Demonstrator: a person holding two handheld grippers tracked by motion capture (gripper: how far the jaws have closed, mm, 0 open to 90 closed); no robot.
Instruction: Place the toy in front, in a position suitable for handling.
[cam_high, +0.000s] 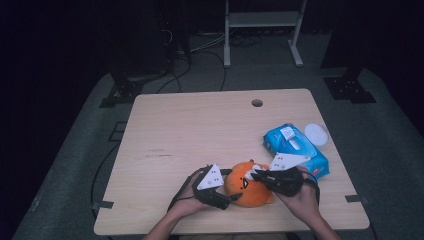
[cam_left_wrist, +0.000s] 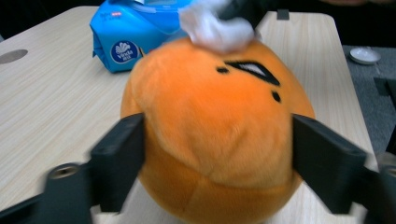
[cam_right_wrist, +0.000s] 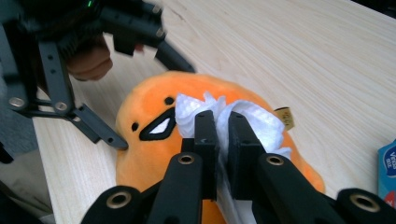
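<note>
An orange plush toy (cam_high: 247, 190) with a small black-outlined face lies near the table's front edge. My left gripper (cam_high: 231, 192) comes at it from the left, and its two black jaws press into the toy's sides (cam_left_wrist: 215, 135). My right gripper (cam_right_wrist: 223, 126) is shut on a crumpled white tissue (cam_right_wrist: 261, 123) and holds it against the toy's top, beside the face (cam_right_wrist: 149, 154). In the left gripper view the tissue (cam_left_wrist: 215, 28) rests on the far upper side of the toy. One of the left gripper's fingers (cam_right_wrist: 93, 123) lies along the toy's flank.
A blue pack of wipes (cam_high: 295, 147) lies just behind the right hand, with a white round lid (cam_high: 316, 133) beyond it at the table's right edge. A cable hole (cam_high: 257, 103) is at the back. The table's bare wood (cam_high: 190, 130) stretches left and back.
</note>
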